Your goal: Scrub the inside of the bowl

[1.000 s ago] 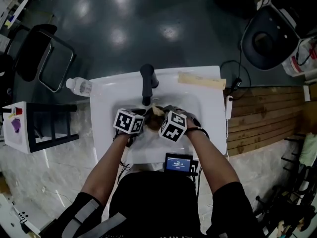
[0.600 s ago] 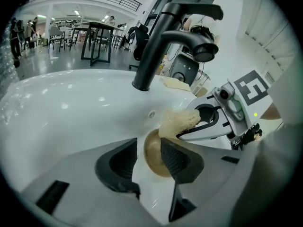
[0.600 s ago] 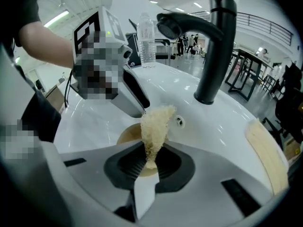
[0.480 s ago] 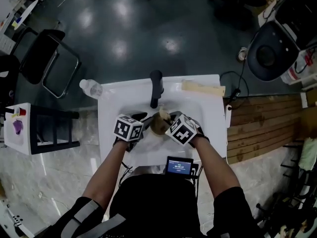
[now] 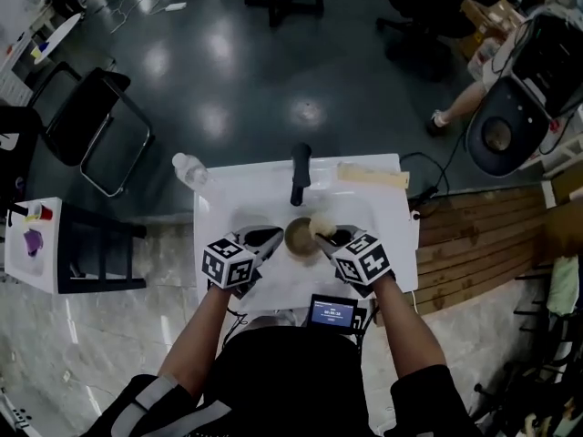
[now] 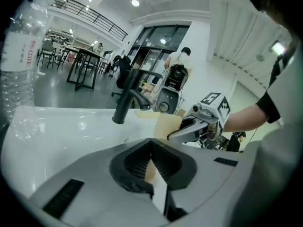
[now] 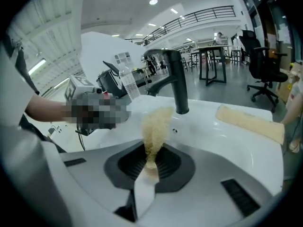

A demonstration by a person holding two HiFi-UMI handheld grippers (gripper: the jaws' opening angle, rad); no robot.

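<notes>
A small brown bowl (image 5: 299, 240) stands in the white sink (image 5: 219, 209), just in front of the black faucet (image 5: 299, 173). My left gripper (image 5: 275, 237) is at the bowl's left edge, shut, with a thin tan strip of the bowl's rim (image 6: 149, 170) between its jaws. My right gripper (image 5: 328, 236) is at the bowl's right edge, shut on a pale yellow fibrous sponge (image 5: 321, 224). The sponge (image 7: 154, 125) sticks up from the right gripper (image 7: 150, 163). In the left gripper view the sponge (image 6: 166, 125) shows ahead of the left gripper (image 6: 150, 168).
A clear water bottle (image 5: 189, 169) lies at the sink's far left corner. A long tan pad (image 5: 373, 177) rests on the far right rim. A small screen (image 5: 330, 312) sits at the sink's front edge. A black chair (image 5: 86, 116) and a stool (image 5: 91, 244) stand to the left.
Both grippers have drawn back toward the sink's front and spread apart, uncovering the bowl. The sponge has come out to the bowl's right rim. The head view has shifted.
</notes>
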